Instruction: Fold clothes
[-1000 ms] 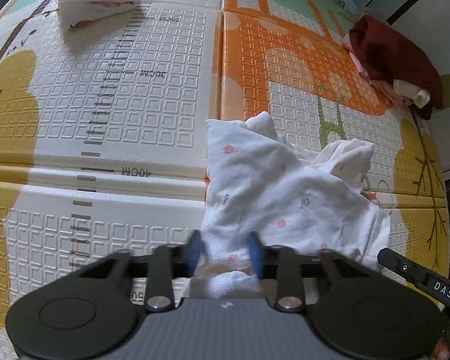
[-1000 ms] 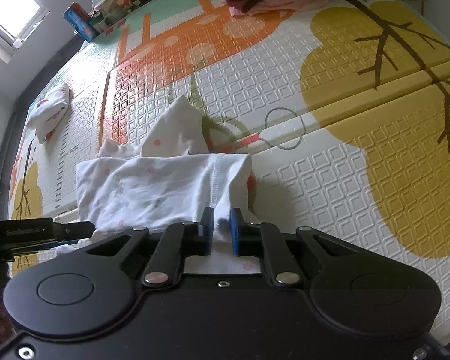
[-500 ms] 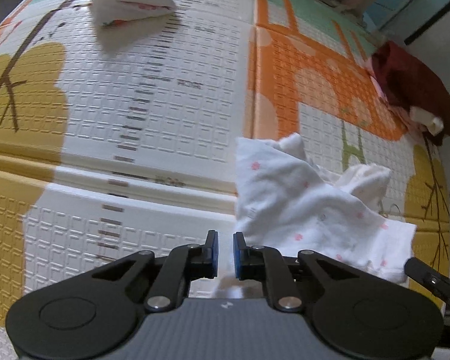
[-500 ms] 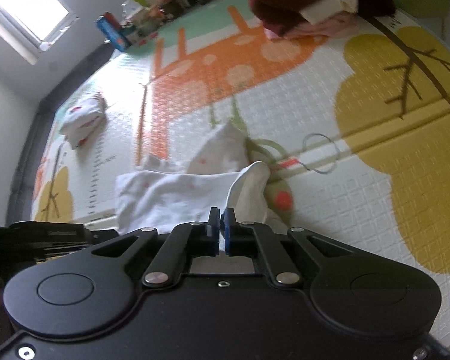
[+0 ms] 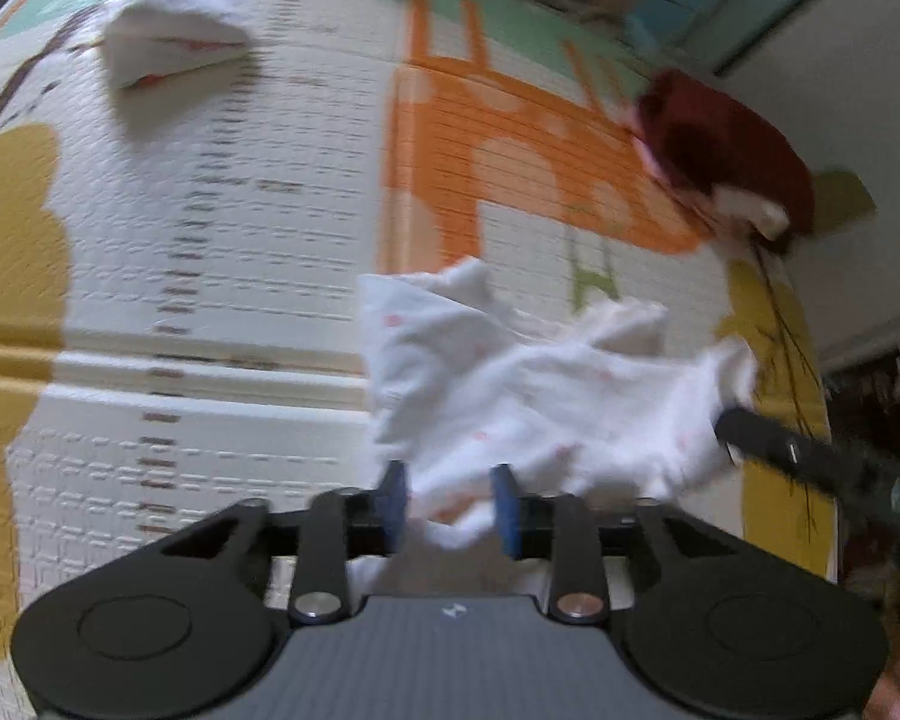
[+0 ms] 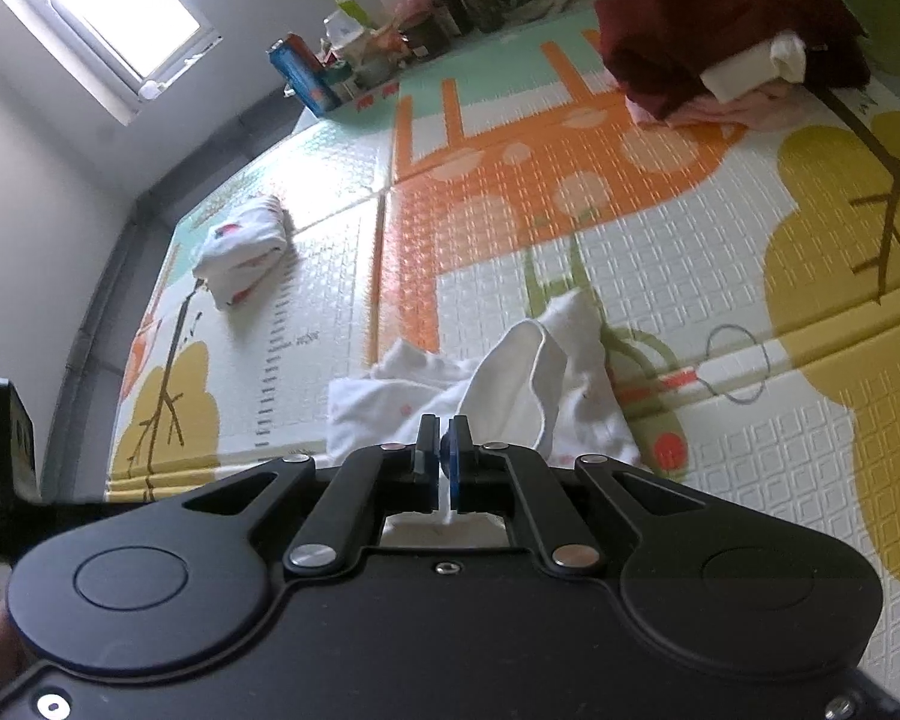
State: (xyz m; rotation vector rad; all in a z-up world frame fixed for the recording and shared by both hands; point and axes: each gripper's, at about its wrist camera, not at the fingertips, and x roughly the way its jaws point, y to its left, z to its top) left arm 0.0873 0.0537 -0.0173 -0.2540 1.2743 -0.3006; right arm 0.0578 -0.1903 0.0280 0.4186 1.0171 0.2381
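1. Shirt [image 5: 510, 384], white w/ small pink print, lies crumpled mid-mat [image 5: 240, 312], the landmark I'm using.
2. Left gripper [image 5: 450, 507]: I've got the jaws spread, shirt's near edge bunched loose between the blue pads, not clamped.
3. Right gripper [image 6: 444, 462]: jaws pressed together, pinching a lifted fold of shirt, on its right side.
4. Folded white bundle [image 6: 240, 258] sits far-left of shirt, well apart.
5. Dark red clothes pile [image 6: 726, 54] sits far-right of shirt, w/ pink and cream pieces under its edge.
6. Left view is motion-blurred.
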